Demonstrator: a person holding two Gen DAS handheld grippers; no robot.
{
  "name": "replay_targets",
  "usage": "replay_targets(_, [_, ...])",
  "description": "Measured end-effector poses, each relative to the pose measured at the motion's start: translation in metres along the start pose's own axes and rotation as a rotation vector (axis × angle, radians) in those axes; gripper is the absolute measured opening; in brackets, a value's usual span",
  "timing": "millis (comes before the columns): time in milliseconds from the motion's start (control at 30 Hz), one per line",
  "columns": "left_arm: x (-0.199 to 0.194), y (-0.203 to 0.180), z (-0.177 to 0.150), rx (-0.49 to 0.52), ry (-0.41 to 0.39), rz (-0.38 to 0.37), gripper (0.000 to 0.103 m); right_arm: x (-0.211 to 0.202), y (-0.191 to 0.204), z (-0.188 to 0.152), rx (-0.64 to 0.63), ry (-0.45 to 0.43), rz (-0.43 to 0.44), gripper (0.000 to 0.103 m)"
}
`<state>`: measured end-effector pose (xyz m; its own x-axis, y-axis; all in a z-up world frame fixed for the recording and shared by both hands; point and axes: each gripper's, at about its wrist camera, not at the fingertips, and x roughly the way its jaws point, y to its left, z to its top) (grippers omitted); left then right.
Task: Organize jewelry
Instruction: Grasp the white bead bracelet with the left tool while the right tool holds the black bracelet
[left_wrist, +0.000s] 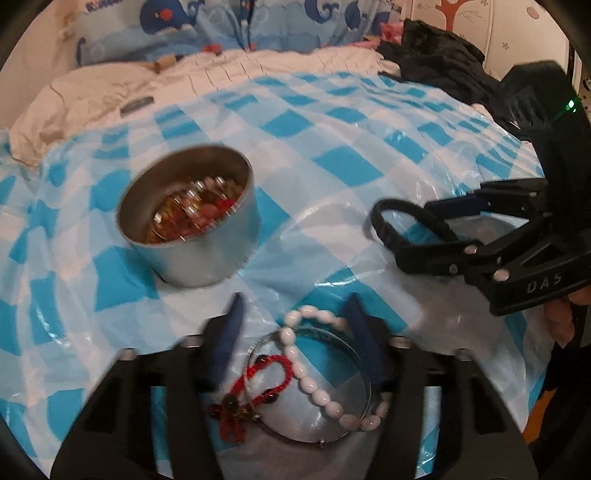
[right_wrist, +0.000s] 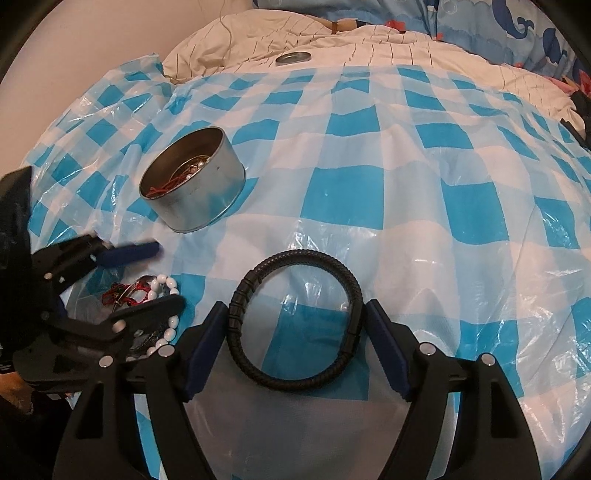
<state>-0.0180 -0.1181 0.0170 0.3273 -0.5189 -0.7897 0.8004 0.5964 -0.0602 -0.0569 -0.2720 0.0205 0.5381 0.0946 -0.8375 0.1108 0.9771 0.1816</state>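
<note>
One word reads, "DAS" on my right gripper (left_wrist: 391, 225), jaws wide around the black bracelet (right_wrist: 295, 319); left gripper (left_wrist: 295, 332) jaws straddle the white bead bracelet (left_wrist: 317, 369), open checkered bed beyond.

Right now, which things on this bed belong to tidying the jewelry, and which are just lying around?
Part of the job:
round tin with jewelry inside
white bead bracelet
red cord bracelet
thin metal bangle
black braided bracelet

Just lying about:
checked plastic sheet
black garment
whale-print bedding
</note>
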Motion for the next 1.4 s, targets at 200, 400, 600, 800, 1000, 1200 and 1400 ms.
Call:
replay_targets(200, [-0.003, -0.004, -0.001, 0.022, 0.001, -0.013, 0.008, 0.001, 0.001, 0.0, -0.003, 0.007, -0.003, 0.074])
replay_targets(400, [-0.014, -0.001, 0.0, 0.003, 0.009, -0.037, 0.006, 0.003, 0.002, 0.0, -0.009, 0.01, -0.009, 0.074])
replay_targets(600, [-0.039, 0.015, 0.006, -0.092, -0.057, -0.117, 0.006, -0.003, 0.003, 0.002, -0.004, -0.014, 0.021, 0.072])
replay_targets(800, [-0.063, 0.03, 0.011, -0.16, -0.124, -0.15, 0.006, -0.017, 0.011, 0.006, -0.016, -0.082, 0.04, 0.07])
replay_targets(1000, [-0.079, 0.031, 0.017, -0.154, -0.17, -0.11, 0.006, -0.033, 0.027, 0.013, -0.047, -0.173, 0.061, 0.071])
replay_targets(1200, [-0.092, 0.037, 0.023, -0.16, -0.214, -0.058, 0.006, -0.037, 0.04, 0.019, -0.072, -0.205, 0.077, 0.071])
replay_targets(1400, [-0.1, 0.041, 0.03, -0.167, -0.247, -0.023, 0.006, -0.034, 0.048, 0.024, -0.087, -0.211, 0.087, 0.071])
